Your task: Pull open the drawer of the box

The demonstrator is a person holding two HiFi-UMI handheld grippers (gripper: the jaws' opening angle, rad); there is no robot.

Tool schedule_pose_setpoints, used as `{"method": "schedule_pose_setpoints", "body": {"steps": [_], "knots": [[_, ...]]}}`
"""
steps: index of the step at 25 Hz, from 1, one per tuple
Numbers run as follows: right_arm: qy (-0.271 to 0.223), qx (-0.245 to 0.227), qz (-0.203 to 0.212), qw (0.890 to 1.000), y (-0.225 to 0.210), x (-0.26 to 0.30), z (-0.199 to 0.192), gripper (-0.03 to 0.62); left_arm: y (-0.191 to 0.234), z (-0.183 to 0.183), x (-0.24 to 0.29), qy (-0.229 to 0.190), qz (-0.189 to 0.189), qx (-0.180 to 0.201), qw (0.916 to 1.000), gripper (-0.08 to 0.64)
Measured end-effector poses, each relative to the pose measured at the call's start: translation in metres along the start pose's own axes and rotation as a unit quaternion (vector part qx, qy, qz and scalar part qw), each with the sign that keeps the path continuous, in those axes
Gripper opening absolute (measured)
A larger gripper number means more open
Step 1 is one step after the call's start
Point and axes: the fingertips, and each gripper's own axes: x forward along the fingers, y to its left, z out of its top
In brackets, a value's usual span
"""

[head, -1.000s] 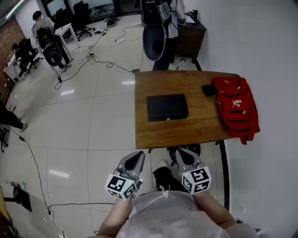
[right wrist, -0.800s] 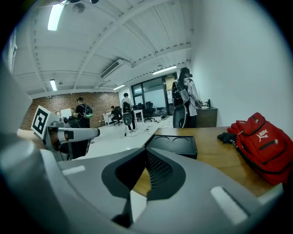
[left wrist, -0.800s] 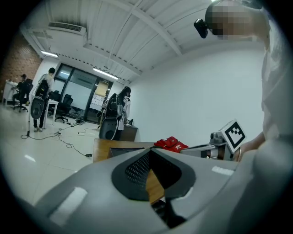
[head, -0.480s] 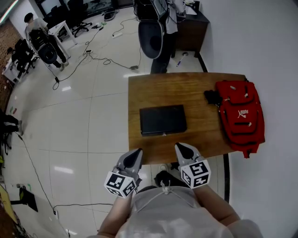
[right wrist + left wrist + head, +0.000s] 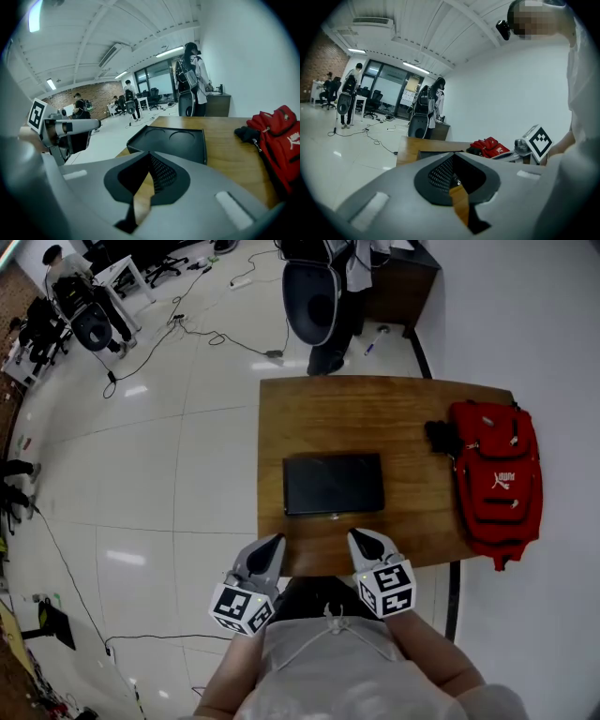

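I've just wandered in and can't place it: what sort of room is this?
Probably an open-plan office or lab workspace. Office chairs stand by desks at the far glass wall, cables trail over the glossy tiled floor, and a wooden table carries a black box and a red backpack.

The box [image 5: 333, 483] is too small to show its drawer front — the red backpack [image 5: 276, 136] is cut off.
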Motion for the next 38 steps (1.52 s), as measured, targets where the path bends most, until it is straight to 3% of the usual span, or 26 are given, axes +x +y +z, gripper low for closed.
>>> {"method": "schedule_pose_setpoints", "body": {"steps": [11,14,17,25,38], "knots": [[0.082,0.044,-0.042,0.995,-0.005,0.049,-0.035,0.012,0.024,-0.009,0.02,0.036,-0.041,0.01,0.9985,0.006],[0.102,0.054,-0.065,0.991,-0.008,0.065,-0.047,0.08,0.032,-0.017,0.024,0.047,-0.05,0.009,0.9976,0.006],[0.118,0.072,-0.078,0.987,-0.014,0.076,-0.056,0.087,0.035,-0.024,0.03,0.055,-0.061,0.006,0.9966,0.006],[0.123,0.125,-0.086,0.981,-0.02,0.094,-0.063,0.085,0.039,-0.035,0.034,0.072,-0.077,-0.002,0.9944,0.006],[0.134,0.138,-0.075,0.978,-0.018,0.09,-0.07,0.074,0.035,-0.038,0.028,0.079,-0.085,-0.013,0.9931,0.006]]}}
